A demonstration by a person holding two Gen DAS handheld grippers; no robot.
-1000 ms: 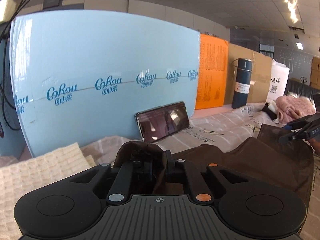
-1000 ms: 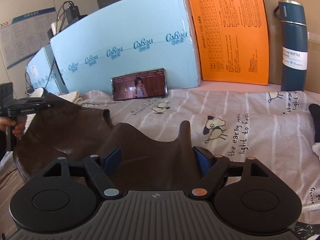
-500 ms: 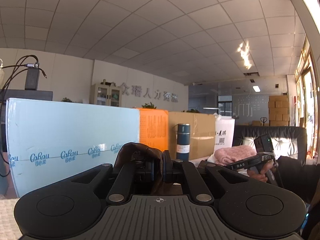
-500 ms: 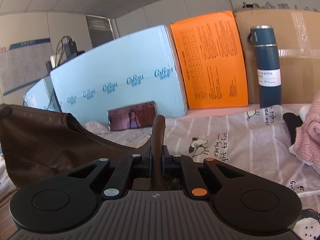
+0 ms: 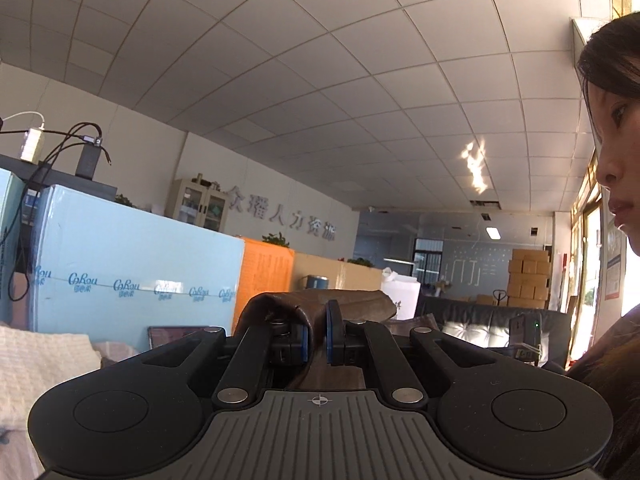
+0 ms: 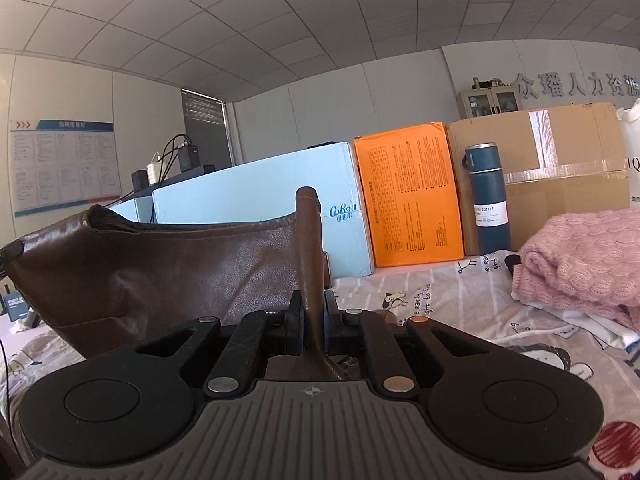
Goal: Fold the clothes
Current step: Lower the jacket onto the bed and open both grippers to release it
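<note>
A brown leather-like garment (image 6: 160, 268) hangs stretched in the air between my two grippers. My right gripper (image 6: 312, 320) is shut on one upper edge of it, a strip of fabric sticking up between the fingers. My left gripper (image 5: 316, 340) is shut on another bunched part of the garment (image 5: 320, 304), raised high and tilted up toward the ceiling. The rest of the garment below the left gripper is hidden by the gripper body.
A printed bedsheet (image 6: 440, 312) covers the surface. A pink knitted sweater (image 6: 580, 256) lies at right, a blue bottle (image 6: 488, 200), orange (image 6: 408, 196), light blue (image 6: 260, 184) and cardboard (image 6: 560, 152) boxes stand behind. A cream towel (image 5: 40, 356) lies at left. The person's face (image 5: 612, 136) is close on the right.
The right gripper closed on the garment's edge, then both grippers lifted the garment off the bed; the left wrist view tilted up toward the ceiling.
</note>
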